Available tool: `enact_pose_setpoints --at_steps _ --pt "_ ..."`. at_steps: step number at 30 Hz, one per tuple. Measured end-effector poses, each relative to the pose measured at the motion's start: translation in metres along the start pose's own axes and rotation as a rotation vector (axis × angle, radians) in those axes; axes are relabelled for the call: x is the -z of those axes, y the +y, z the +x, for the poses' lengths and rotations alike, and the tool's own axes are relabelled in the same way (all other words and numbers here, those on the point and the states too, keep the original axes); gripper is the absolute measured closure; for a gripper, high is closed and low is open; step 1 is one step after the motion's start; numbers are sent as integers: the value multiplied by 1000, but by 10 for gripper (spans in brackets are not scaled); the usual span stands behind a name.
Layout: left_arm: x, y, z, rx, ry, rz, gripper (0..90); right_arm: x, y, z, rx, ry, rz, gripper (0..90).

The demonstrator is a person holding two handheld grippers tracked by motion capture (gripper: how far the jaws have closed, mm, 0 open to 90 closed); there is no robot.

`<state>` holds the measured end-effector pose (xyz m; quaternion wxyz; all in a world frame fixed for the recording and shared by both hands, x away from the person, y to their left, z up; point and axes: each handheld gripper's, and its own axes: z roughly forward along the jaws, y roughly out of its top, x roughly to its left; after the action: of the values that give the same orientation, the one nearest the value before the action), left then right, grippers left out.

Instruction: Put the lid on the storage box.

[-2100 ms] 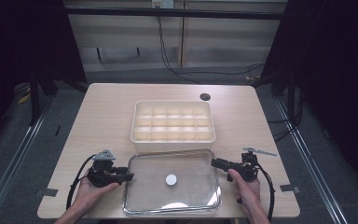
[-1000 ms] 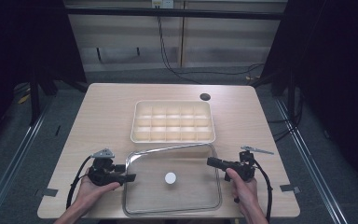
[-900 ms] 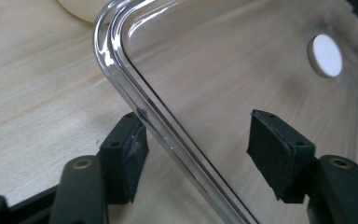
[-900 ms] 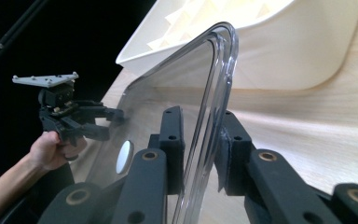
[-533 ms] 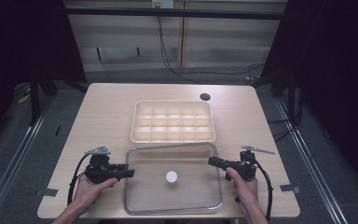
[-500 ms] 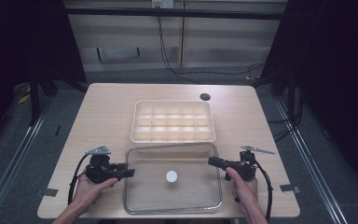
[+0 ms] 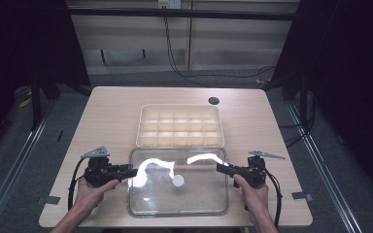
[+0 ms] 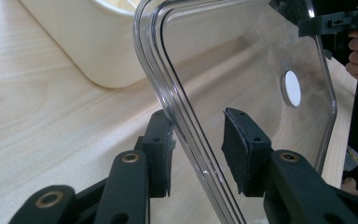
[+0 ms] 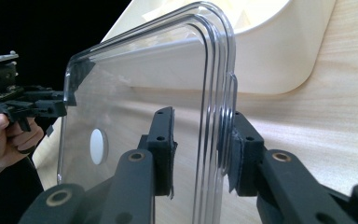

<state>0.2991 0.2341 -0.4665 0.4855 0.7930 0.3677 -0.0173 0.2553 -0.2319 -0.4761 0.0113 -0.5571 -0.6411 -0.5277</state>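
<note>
Lower centre: left gripper (image 7: pixel 130 172) and right gripper (image 7: pixel 222 168), jaws parted, straddle clear lid (image 7: pixel 177 194) edges; next, carry onto compartment box (image 7: pixel 180 125)

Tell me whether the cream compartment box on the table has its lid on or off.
Off. The cream plastic compartment box sits open, its empty cells visible, while the clear plastic lid lies beside it between the two tools.

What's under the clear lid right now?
Through the clear lid, bare wooden table shows. The white disc sits on the lid itself. Glare streaks hide small patches near its far edge.
</note>
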Motion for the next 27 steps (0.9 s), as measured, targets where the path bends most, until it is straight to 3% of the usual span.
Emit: enact_pose_setpoints --at_steps 16,27 --pt "12 16 -8 -40 6 -68 695 10 16 12 28 12 -62 684" --pt "10 26 -8 -45 4 -88 713 16 31 15 36 15 -98 690"
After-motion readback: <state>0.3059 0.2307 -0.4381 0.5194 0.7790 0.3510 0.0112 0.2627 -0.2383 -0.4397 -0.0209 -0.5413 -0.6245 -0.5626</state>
